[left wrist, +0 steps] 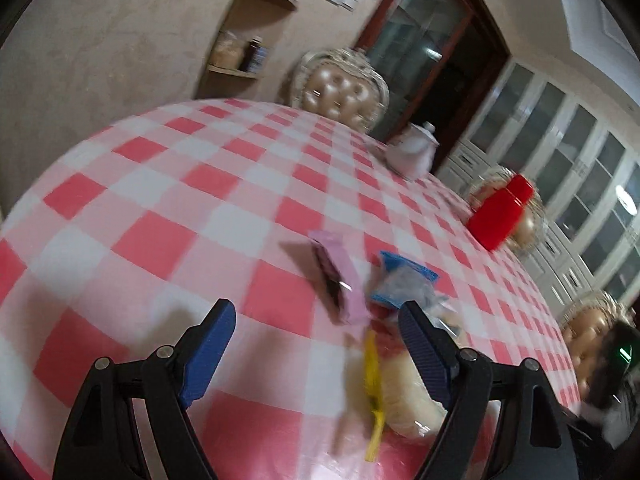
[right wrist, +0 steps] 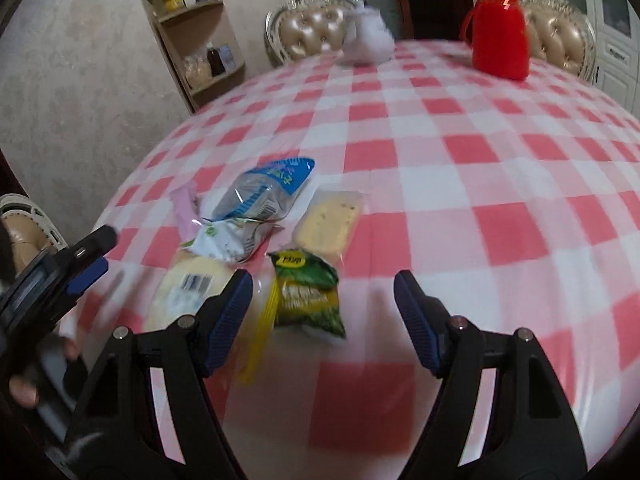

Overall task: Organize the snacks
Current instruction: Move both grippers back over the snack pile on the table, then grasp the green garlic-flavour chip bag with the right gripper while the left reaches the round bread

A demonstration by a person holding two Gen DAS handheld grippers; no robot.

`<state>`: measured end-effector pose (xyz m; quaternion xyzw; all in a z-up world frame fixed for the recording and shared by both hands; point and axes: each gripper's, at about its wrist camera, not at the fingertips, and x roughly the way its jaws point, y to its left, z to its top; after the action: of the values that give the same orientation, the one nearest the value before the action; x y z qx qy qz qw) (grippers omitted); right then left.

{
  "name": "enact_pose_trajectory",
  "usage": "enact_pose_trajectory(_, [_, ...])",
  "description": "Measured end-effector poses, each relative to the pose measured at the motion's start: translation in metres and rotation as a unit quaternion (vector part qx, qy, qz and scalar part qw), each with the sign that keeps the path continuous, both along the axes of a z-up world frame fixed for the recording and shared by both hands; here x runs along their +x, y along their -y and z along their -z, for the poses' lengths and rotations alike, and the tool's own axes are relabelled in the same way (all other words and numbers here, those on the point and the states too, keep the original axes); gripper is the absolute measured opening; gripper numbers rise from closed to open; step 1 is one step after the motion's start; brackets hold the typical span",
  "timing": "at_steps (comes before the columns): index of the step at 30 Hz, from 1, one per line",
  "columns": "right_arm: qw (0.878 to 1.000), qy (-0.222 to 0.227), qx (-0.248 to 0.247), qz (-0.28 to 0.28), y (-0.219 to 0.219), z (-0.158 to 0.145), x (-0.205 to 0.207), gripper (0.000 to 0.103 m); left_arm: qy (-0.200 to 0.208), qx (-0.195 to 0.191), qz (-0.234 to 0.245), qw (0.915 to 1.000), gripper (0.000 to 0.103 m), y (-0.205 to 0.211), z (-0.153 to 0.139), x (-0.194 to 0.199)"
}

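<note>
Both the left gripper and right gripper hover with fingers apart and empty over the red-and-white checked tablecloth, where a green crinkled snack packet, a blue-and-clear plastic bag and what looks, through blur, like a pale wrapped cake lie clustered.

Round table under pink-and-white checked cloth. Tufted cream chairs with ornate pale frames around it. Beige plaster wall; corner shelves bearing jars and bottles. Dark-framed glass door. White glazed cabinets.
</note>
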<state>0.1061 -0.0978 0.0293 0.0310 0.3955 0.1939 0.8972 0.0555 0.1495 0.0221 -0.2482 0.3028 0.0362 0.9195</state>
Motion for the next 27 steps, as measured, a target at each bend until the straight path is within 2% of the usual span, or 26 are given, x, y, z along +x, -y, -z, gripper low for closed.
enact_pose_trajectory(2, [0.999,-0.019,-0.032,-0.003,-0.011,0.011,0.008,0.071,0.004,0.012,0.030,0.9995,0.084,0.013,-0.002,0.001])
enact_pose_trajectory(3, [0.999,-0.022,-0.045,-0.002,-0.013,0.013,0.009,0.066,0.007,0.030,0.043,0.9986,0.084,0.021,-0.004,0.000])
enact_pose_trajectory(5, [0.999,-0.014,-0.048,-0.006,-0.013,0.012,0.008,0.051,0.013,0.068,0.059,0.9959,0.084,0.037,-0.008,-0.004])
enact_pose_trajectory(6, [0.998,-0.014,-0.057,-0.010,-0.012,0.014,0.005,0.039,0.014,0.085,0.066,0.9941,0.084,0.043,-0.009,-0.004])
enact_pose_trajectory(8, [0.998,-0.011,-0.062,-0.005,-0.008,0.013,0.002,0.038,0.009,0.108,0.084,0.9906,0.085,0.054,-0.008,-0.004])
enact_pose_trajectory(11, [1.000,-0.013,-0.028,0.006,0.011,0.008,-0.004,0.037,0.006,0.091,0.096,0.9913,0.085,0.051,-0.006,-0.005])
enact_pose_trajectory(16, [0.999,-0.002,0.035,0.032,0.057,-0.008,-0.035,0.037,-0.011,-0.016,0.127,0.9917,0.085,0.035,0.002,-0.001])
enact_pose_trajectory(19, [0.997,-0.002,0.068,0.044,0.080,-0.011,-0.055,0.037,-0.035,-0.034,0.136,0.9896,0.087,0.040,0.006,0.002])
enact_pose_trajectory(22, [0.994,-0.006,0.099,0.056,0.095,-0.013,-0.063,0.037,-0.060,0.000,0.124,0.9905,0.087,0.060,0.007,0.009])
enact_pose_trajectory(25, [0.993,0.003,0.104,0.054,0.094,-0.018,-0.063,0.037,-0.075,0.008,0.131,0.9885,0.087,0.079,0.005,0.016])
enact_pose_trajectory(27, [0.993,-0.001,0.105,0.046,0.089,-0.017,-0.064,0.037,-0.095,0.040,0.119,0.9875,0.087,0.091,0.005,0.022])
